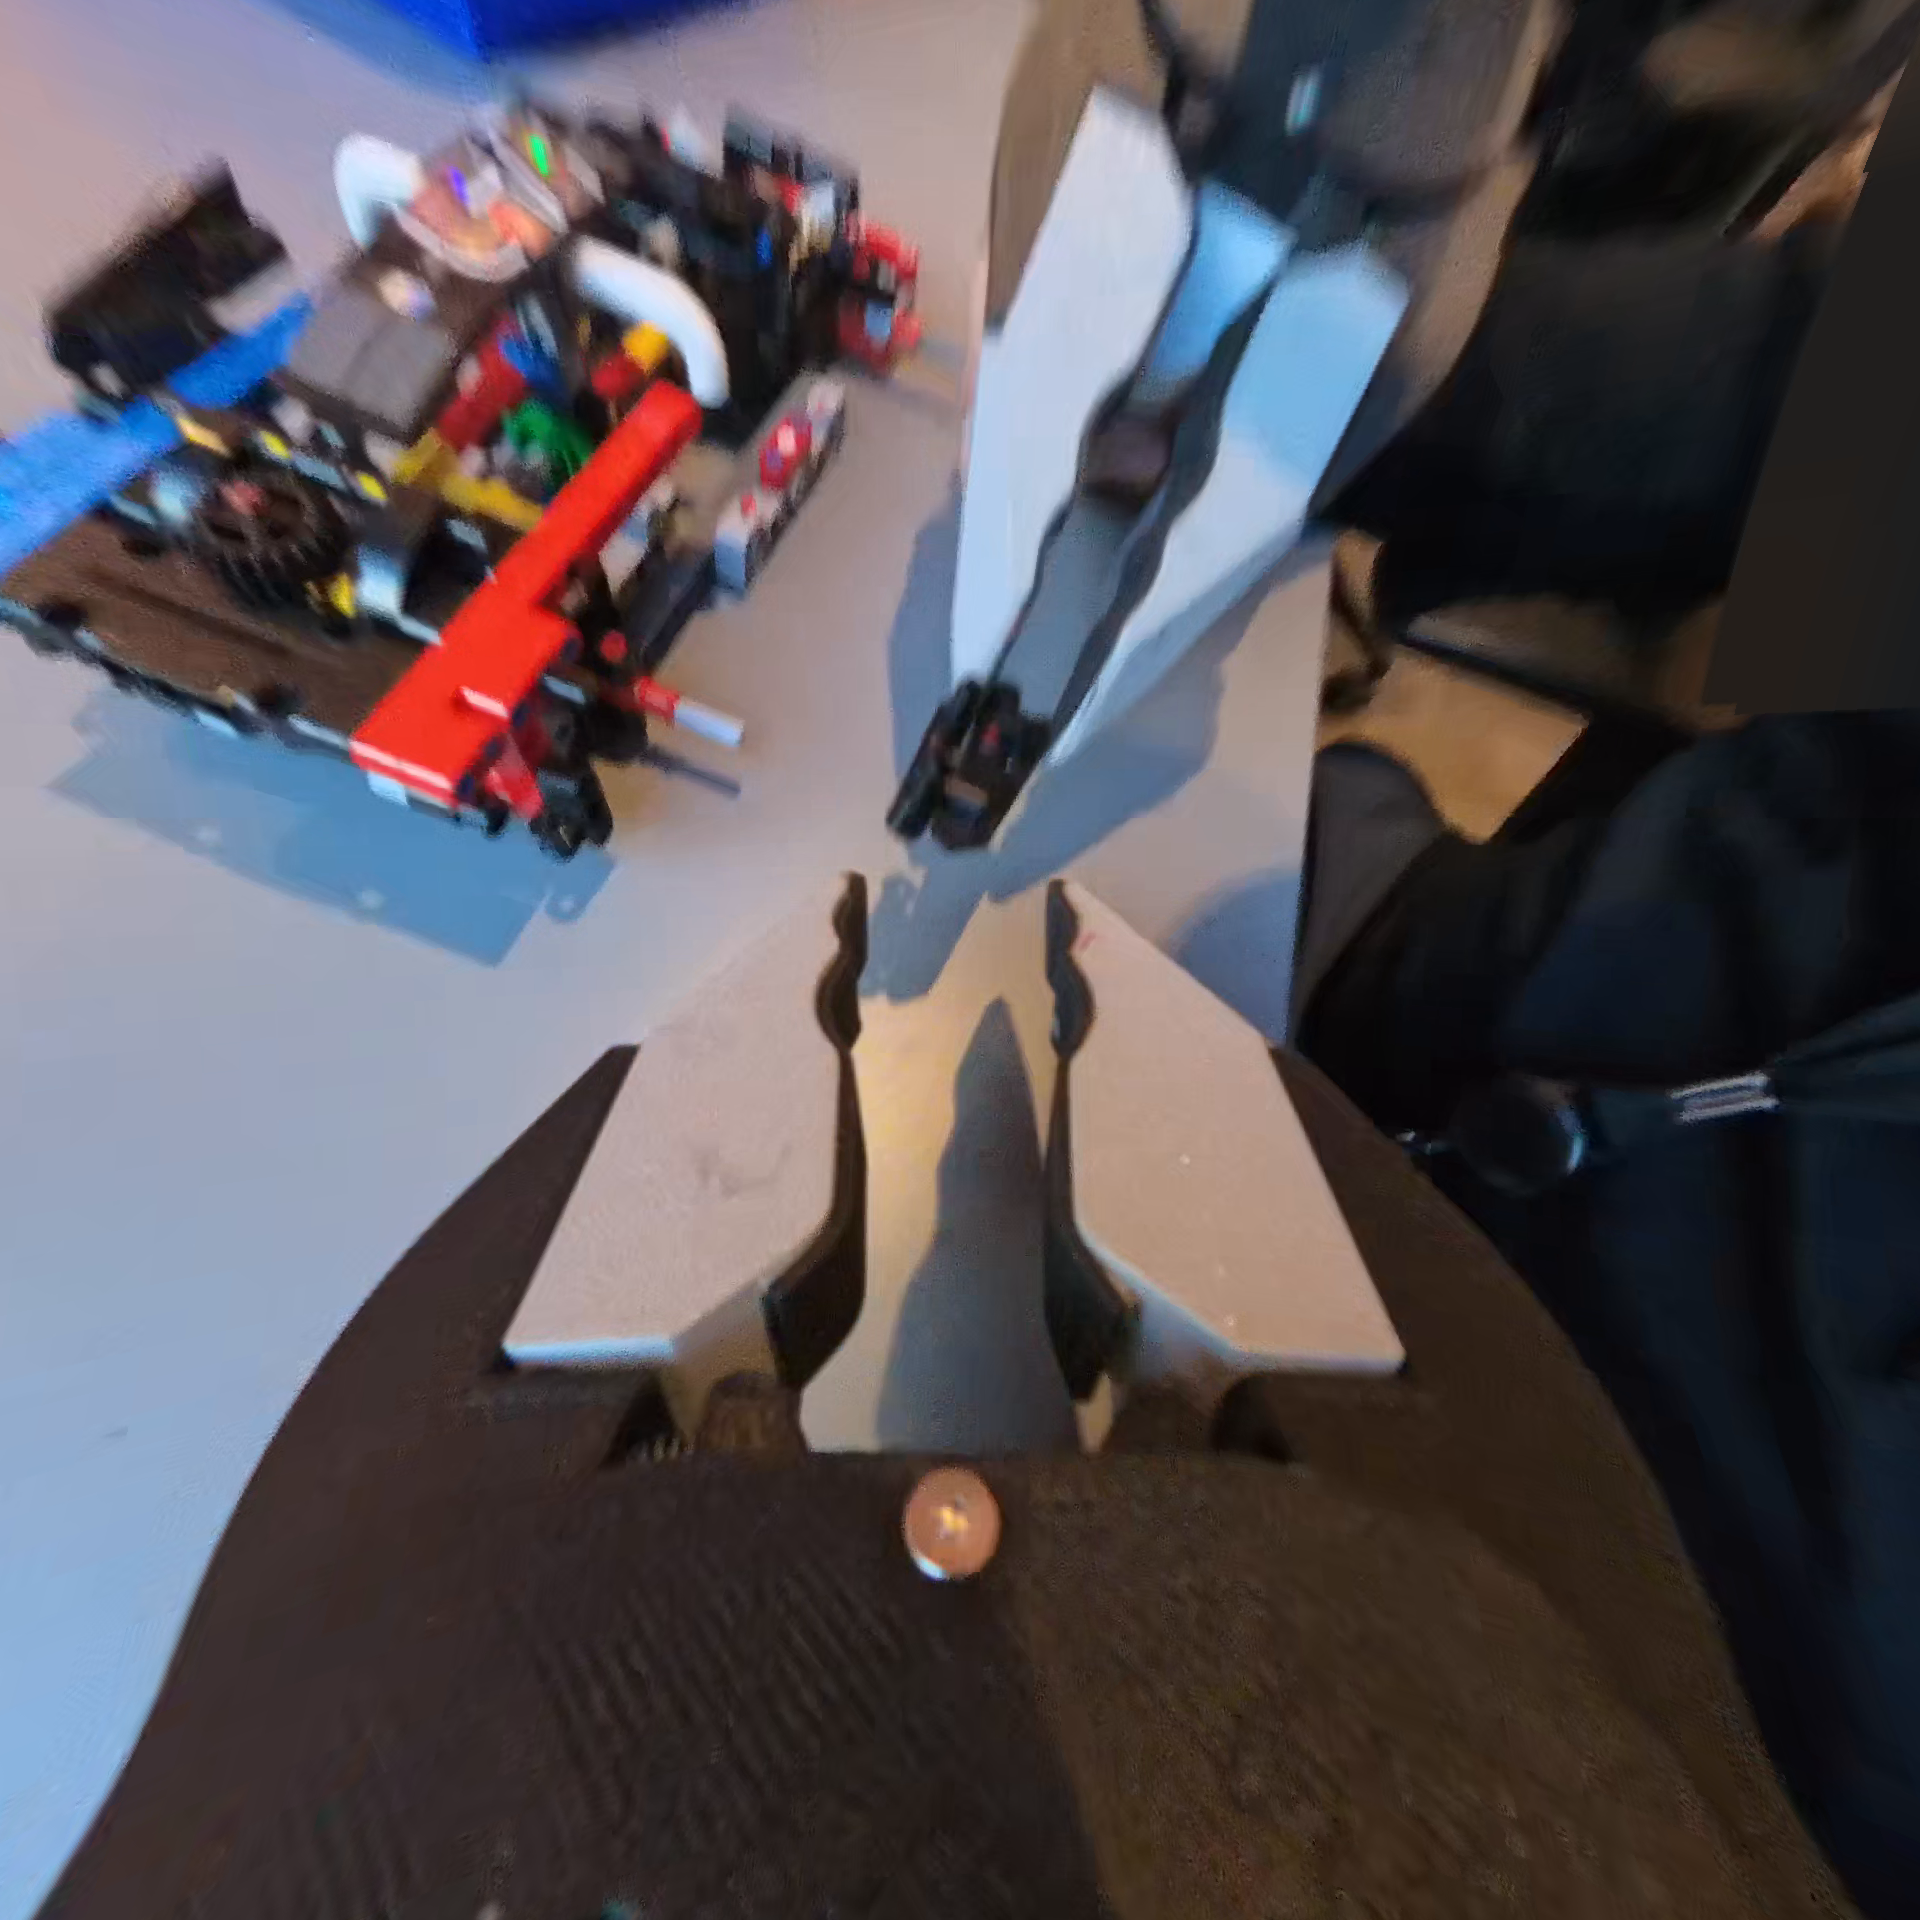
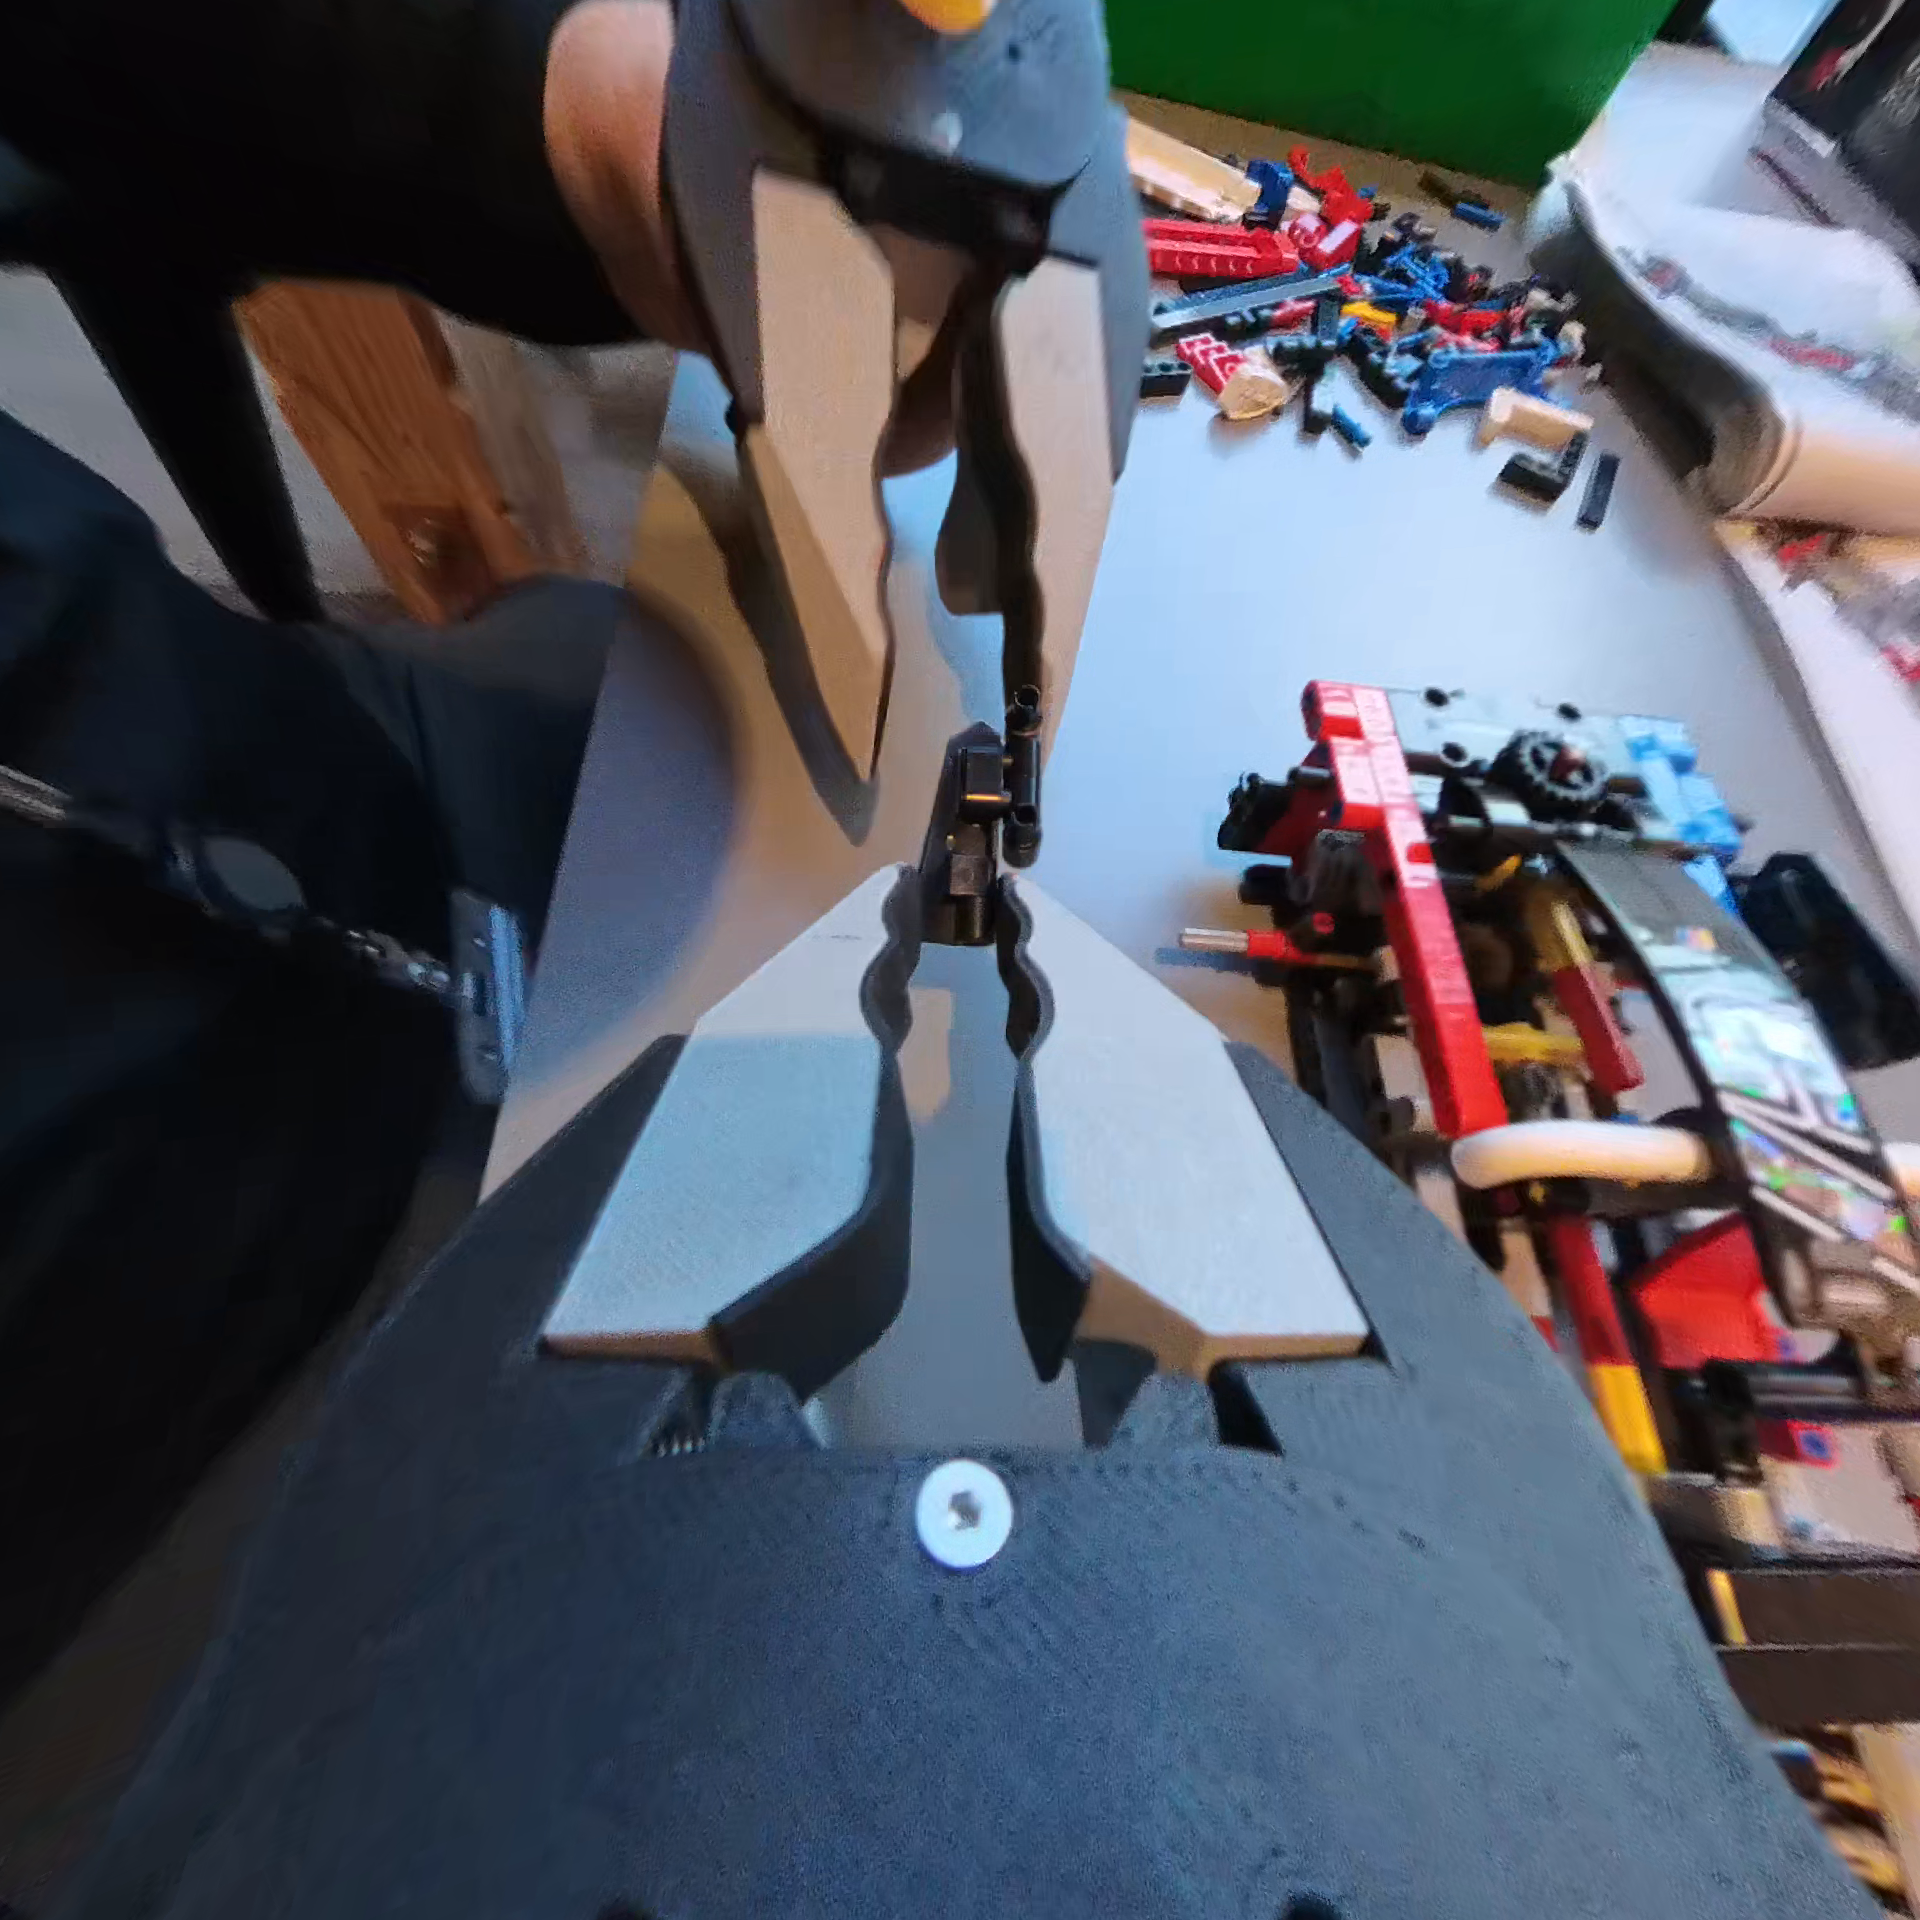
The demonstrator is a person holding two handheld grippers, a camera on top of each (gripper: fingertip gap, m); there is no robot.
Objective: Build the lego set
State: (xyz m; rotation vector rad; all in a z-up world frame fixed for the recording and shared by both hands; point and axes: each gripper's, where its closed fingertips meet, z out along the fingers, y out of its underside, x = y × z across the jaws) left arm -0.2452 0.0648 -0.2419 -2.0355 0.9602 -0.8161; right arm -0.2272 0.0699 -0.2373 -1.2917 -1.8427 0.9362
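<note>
**Two grippers meeting over a small black part beside a half-built model**

One small black part (image 2: pixel 971 831), made of a few joined pieces, is held above the near edge of the grey table (image 1: pixel 260 1039). The right gripper (image 2: pixel 954 894) is closed on its lower end, the two fingertips pressing either side. The left gripper (image 1: pixel 956 904) stands with a clear gap between its two fingers and grips nothing; in the right wrist view it reaches in from the far side, one fingertip (image 2: pixel 1023 665) close to the top of the part, though contact cannot be judged. One partly built model car (image 1: pixel 416 499) rests on the table, left of the grippers in the left wrist view. It shows one long red beam (image 1: pixel 540 613), two white arches (image 1: pixel 665 312), one black gear (image 1: pixel 265 525) and a blue section (image 1: pixel 94 457). One scattered heap of loose pieces (image 2: pixel 1371 312), red, blue and black, lies far across the table in the right wrist view; their number cannot be counted. Beyond it sits one green box (image 2: pixel 1382 73).
</note>
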